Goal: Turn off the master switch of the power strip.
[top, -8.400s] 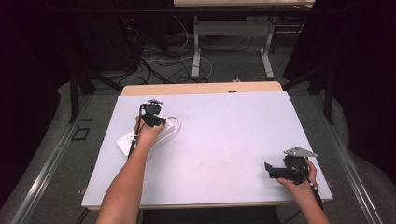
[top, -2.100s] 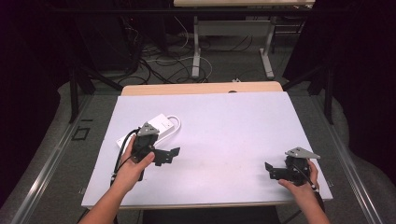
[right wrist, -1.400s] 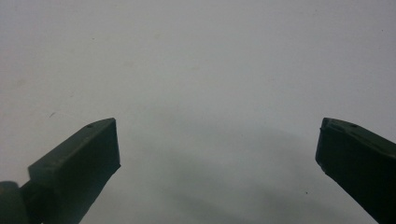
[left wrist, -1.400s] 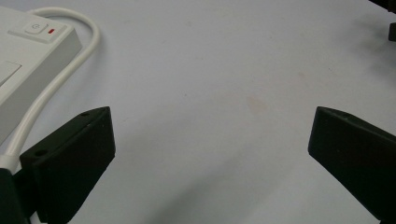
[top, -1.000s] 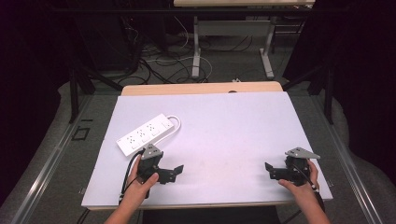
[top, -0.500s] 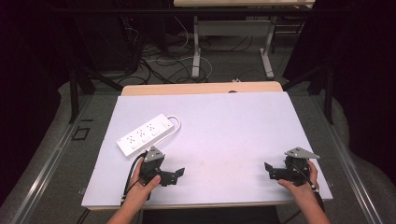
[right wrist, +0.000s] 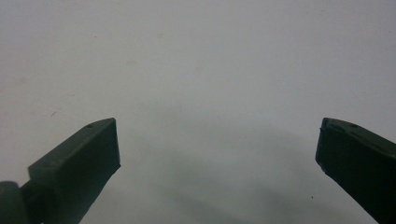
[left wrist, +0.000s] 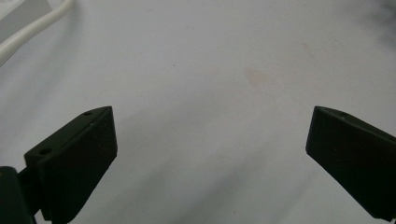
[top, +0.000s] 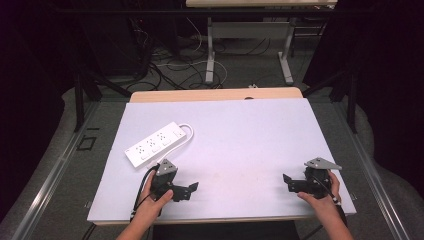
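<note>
A white power strip [top: 155,144] lies flat on the left part of the white table [top: 250,135], its white cable [top: 188,131] looping off its far end. My left gripper [top: 187,191] rests near the table's front edge, a short way in front of the strip, and is open with nothing in it. In the left gripper view [left wrist: 212,126] the jaws stand wide apart over bare tabletop, and the cable [left wrist: 32,29] crosses the top left corner. My right gripper [top: 289,184] sits at the front right, open and empty. Its own view [right wrist: 217,135] looks onto plain table surface.
A wooden strip [top: 215,95] edges the table's far side. Beyond it stand desk legs [top: 210,50] and tangled floor cables [top: 165,55]. Dark metal frame bars [top: 77,95] flank the table on both sides.
My left gripper has let go of the power strip and drawn back toward the front edge, barely shifting over the last second. The right gripper has stayed put.
</note>
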`<action>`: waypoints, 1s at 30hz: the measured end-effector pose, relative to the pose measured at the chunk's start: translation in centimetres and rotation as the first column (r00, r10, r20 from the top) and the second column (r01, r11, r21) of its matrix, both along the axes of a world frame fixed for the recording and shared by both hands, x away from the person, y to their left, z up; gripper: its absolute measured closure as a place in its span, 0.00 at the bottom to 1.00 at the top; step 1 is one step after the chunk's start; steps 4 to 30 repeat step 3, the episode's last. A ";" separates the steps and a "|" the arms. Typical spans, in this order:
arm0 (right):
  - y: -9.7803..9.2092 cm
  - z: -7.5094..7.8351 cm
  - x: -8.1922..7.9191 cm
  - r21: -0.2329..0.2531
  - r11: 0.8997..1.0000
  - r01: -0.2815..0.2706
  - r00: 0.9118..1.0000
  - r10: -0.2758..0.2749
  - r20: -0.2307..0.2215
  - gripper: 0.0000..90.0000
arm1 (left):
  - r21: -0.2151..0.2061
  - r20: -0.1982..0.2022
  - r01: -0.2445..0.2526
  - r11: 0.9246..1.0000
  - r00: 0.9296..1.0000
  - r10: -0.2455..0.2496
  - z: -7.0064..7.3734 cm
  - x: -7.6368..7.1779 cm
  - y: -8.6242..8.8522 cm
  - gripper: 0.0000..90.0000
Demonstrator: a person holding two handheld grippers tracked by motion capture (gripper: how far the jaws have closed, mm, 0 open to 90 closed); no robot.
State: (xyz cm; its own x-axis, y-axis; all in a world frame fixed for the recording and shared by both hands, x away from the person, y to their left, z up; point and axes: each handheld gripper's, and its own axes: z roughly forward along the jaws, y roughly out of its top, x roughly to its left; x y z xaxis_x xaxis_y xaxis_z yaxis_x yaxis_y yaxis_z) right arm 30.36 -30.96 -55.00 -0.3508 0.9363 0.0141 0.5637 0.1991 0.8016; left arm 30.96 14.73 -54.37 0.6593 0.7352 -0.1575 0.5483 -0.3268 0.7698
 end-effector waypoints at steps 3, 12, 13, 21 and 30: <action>0.0 0.1 0.0 -0.002 1.000 0.005 1.000 -0.005 0.001 0.00 | -0.001 0.001 -0.001 1.000 1.000 0.001 0.0 0.0 0.0 0.02; 0.0 0.1 0.0 -0.002 1.000 0.005 1.000 -0.005 0.001 0.00 | -0.001 0.001 -0.001 1.000 1.000 0.001 0.0 0.0 0.0 0.02; 0.0 0.1 0.0 -0.002 1.000 0.005 1.000 -0.005 0.001 0.00 | -0.001 0.001 -0.001 1.000 1.000 0.001 0.0 0.0 0.0 0.02; 0.0 0.1 0.0 -0.002 1.000 0.005 1.000 -0.005 0.001 0.00 | -0.001 0.001 -0.001 1.000 1.000 0.001 0.0 0.0 0.0 0.02; 0.0 0.1 0.0 -0.002 1.000 0.005 1.000 -0.005 0.001 0.00 | -0.001 0.001 -0.001 1.000 1.000 0.001 0.0 0.0 0.0 0.02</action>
